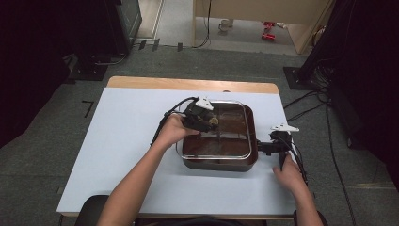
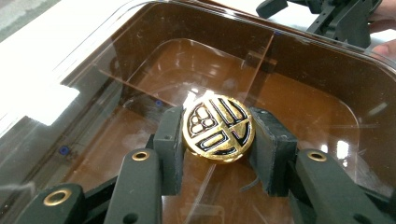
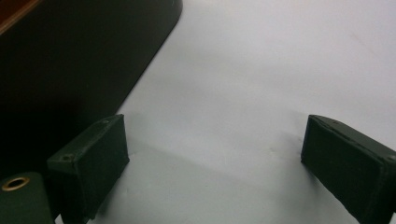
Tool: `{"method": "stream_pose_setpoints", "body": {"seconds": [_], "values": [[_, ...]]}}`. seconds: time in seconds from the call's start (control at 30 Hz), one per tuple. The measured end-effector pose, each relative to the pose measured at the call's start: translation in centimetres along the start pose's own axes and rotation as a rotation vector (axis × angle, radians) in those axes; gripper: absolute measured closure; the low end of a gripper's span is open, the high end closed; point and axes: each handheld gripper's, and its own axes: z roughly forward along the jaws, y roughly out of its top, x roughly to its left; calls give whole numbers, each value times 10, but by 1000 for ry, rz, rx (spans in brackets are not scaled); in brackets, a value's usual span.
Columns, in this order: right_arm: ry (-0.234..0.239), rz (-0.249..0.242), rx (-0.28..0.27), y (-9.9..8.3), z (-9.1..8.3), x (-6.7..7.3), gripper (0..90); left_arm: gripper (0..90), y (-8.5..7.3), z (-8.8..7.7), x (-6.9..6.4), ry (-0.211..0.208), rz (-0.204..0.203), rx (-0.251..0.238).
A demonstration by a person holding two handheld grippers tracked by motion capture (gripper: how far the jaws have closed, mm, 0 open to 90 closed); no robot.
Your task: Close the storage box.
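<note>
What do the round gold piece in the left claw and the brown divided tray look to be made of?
The gold piece looks like metal with a polished gilt finish and black inlaid pattern: it glints brightly, though coated plastic is possible. The tray looks like glossy translucent brown plastic: light reflections streak its thin walls, and the dividers show through them.

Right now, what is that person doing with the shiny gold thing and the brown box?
A person holds a gripper in each hand. The left gripper is clamped on a round gold and black medallion and holds it over the clear lid of a brown box with dividers inside. The right gripper rests open on the white table beside the box, holding nothing.
</note>
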Motion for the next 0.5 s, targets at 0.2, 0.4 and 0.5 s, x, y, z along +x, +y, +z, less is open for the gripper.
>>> {"method": "stream_pose_setpoints", "body": {"seconds": [0.2, 0.4, 0.5], "values": [[0, 0, 0, 0, 0, 0, 67, 595, 2, 10, -5, -4, 36, 5], [0, 0, 0, 0, 0, 0, 67, 595, 4, 18, -10, -15, 47, 4], [0, 0, 0, 0, 0, 0, 67, 595, 5, 21, -13, -23, 51, 21]]}}
